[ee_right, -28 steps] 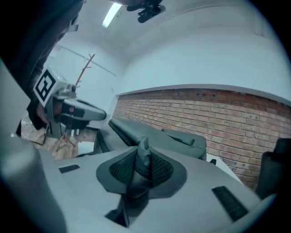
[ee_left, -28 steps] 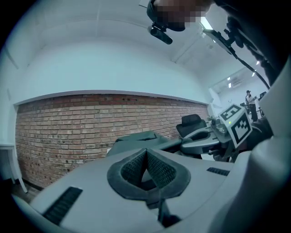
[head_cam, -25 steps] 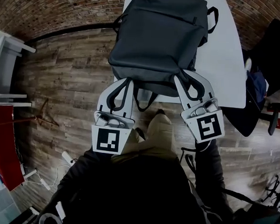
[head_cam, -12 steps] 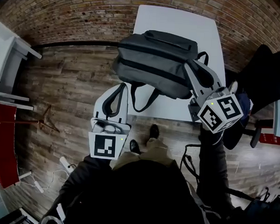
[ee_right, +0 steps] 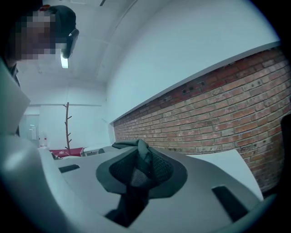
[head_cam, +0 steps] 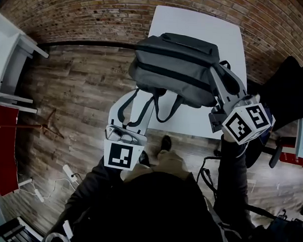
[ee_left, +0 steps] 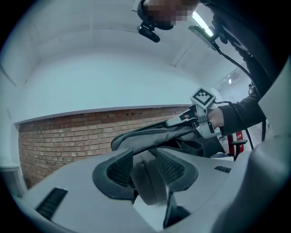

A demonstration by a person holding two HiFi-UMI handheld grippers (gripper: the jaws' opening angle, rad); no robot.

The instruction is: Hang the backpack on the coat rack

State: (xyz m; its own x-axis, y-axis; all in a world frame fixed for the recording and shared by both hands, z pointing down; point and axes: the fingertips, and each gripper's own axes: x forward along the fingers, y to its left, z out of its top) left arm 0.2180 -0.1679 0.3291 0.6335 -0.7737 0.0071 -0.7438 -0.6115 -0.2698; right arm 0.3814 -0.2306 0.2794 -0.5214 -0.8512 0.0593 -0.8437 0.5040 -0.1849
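Below you the wooden floor (head_cam: 76, 99) runs up to a brick wall (head_cam: 86, 13), and the white table (head_cam: 197, 21) stands end-on against that wall.

Over the table's near half you have the grey backpack (head_cam: 174, 68) turned on its side. Its long edge runs across your view, and its dark strap loops hang down toward you past the table's near edge. From the left gripper view the bag shows in front of the brick wall, with your other hand at its far end.

Far off in the right gripper view, the coat rack (ee_right: 67, 127) stands upright by the white wall, a thin trunk with short bare pegs, well apart from the bag.

Your right gripper (head_cam: 219, 78) reaches in at the backpack's right end. Its jaws are clamped on a bunched fold of the bag's dark fabric, which sits pinched between the mesh pads.

Your left gripper (head_cam: 139, 96) sits lower, below the bag's left end. Its jaws have just been opening and now stand apart. A padded shoulder strap (ee_left: 150, 182) lies loosely in the gap between them, and neither pad presses on it.
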